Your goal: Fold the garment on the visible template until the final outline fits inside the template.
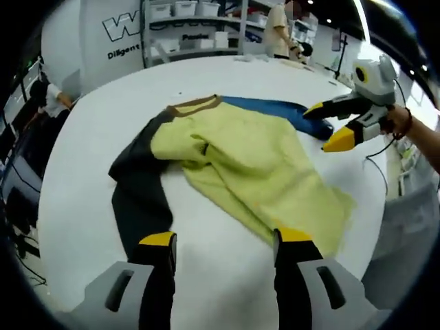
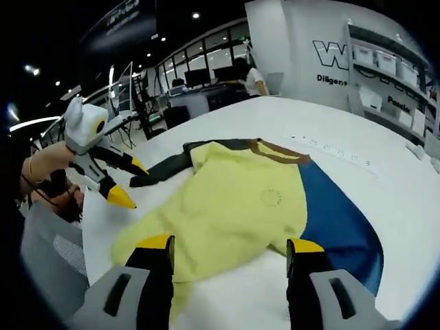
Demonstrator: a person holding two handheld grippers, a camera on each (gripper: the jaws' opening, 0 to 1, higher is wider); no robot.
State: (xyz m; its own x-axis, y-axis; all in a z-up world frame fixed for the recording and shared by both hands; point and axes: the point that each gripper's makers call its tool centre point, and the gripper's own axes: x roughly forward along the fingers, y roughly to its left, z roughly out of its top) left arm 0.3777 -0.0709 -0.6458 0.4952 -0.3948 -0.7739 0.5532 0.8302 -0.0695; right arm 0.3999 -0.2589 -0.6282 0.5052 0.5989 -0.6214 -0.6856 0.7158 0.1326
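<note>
A soft cloth garment (image 1: 234, 165) in yellow, black and blue, with a brown collar, is seen spread on a big round white table (image 1: 89, 179). The left gripper (image 1: 223, 247) is held open just above the garment's near edge. The right gripper (image 1: 328, 124), with yellow tips, is held apart beside the blue part.

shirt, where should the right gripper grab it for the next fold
Probably the blue sleeve. It lies flat and spread on the table, sticking out past the yellow body, right ahead of the right gripper. Come in low from the outer edge and pinch that edge, so only one layer lifts.
</note>
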